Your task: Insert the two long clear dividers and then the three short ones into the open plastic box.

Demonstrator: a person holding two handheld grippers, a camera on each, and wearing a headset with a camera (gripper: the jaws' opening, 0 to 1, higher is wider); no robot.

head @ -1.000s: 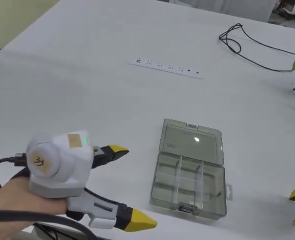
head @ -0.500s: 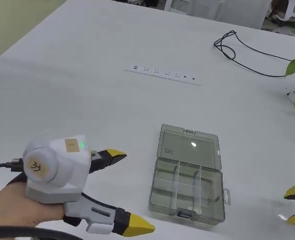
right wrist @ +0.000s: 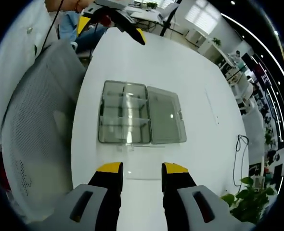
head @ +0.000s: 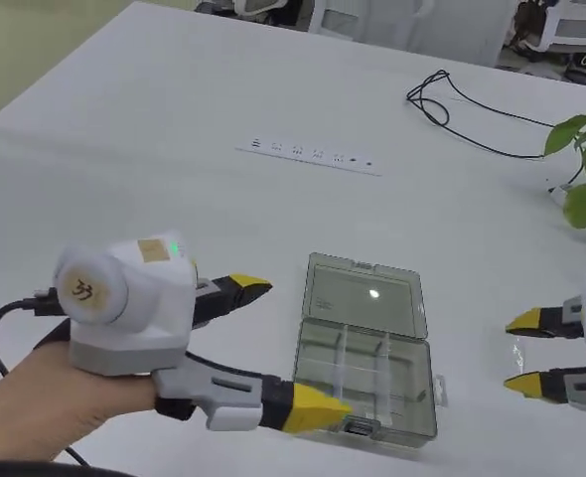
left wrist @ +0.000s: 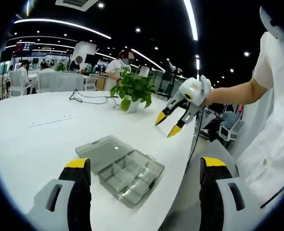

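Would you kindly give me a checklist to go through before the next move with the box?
1. Lid of plastic box open, flat: ok.
2. Jaws of left gripper open, empty: ok.
3. Jaws of right gripper open, empty: ok.
4. Clear dividers standing in the box: ok; all five: cannot tell.
5. No loose divider left on table: cannot tell.
6. Box apart from power strip: ok.

The left gripper hangs with jaws spread wide and empty — the open plastic box shows between them on the white table; farther right, the right gripper hovers parted.
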